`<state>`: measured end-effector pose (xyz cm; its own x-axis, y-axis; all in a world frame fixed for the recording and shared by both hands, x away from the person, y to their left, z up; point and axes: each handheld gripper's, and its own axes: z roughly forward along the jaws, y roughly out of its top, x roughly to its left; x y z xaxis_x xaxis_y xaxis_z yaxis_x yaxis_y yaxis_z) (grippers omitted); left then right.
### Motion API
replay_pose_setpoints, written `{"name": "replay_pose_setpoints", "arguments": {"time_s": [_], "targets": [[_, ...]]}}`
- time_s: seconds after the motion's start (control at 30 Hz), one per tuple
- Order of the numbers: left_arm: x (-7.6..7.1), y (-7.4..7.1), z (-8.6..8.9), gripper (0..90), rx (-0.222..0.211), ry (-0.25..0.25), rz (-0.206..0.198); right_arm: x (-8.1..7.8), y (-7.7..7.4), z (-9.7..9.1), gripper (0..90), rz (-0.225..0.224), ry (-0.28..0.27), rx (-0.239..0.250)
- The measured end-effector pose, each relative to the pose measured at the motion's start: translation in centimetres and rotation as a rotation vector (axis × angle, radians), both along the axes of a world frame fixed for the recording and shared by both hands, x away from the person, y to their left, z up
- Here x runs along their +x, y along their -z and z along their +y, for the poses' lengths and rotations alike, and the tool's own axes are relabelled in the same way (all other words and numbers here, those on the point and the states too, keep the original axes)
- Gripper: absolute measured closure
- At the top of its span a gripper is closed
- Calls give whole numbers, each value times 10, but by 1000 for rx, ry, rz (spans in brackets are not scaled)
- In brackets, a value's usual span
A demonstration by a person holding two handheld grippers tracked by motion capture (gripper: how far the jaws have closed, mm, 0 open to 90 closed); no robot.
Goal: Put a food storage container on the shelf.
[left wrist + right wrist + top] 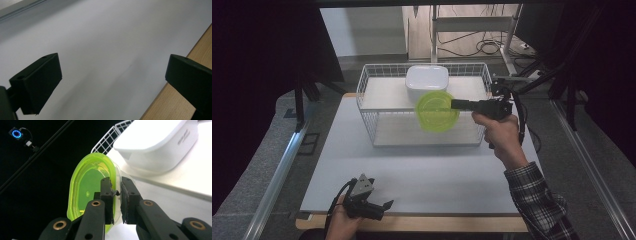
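Note:
A round container with a bright green lid hangs in the air in front of the white wire basket. My right gripper is shut on its rim, reaching in from the right. In the right gripper view the jaws pinch the edge of the green container, which is tipped on its side. A white lidded box sits on the basket's upper shelf, just behind the green container. My left gripper rests at the table's front edge, open, with nothing between its jaws; its view shows its gap over bare white tabletop.
The white tabletop lies between the basket and the front wooden edge. A metal rail runs along the left side. Dark curtains and cables stand behind the basket.

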<state>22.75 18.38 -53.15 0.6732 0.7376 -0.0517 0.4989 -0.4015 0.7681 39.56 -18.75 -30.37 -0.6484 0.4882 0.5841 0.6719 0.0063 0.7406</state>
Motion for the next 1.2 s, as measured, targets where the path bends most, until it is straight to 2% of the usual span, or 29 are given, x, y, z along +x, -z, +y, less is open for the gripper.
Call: {"name": "replay_pose_setpoints", "arguments": {"time_s": [0.4,0.7,0.87,1.2], "targets": [[0,0,0,3,3,3,3,13,-25,7,814,-34,44,15],[0,0,0,3,1,4,6,25,-45,21,814,-57,88,14],[-1,0,0,3,0,5,5,35,-56,30,813,-67,131,13],[-1,0,0,3,0,12,9,56,-58,40,813,-55,220,10]]}}
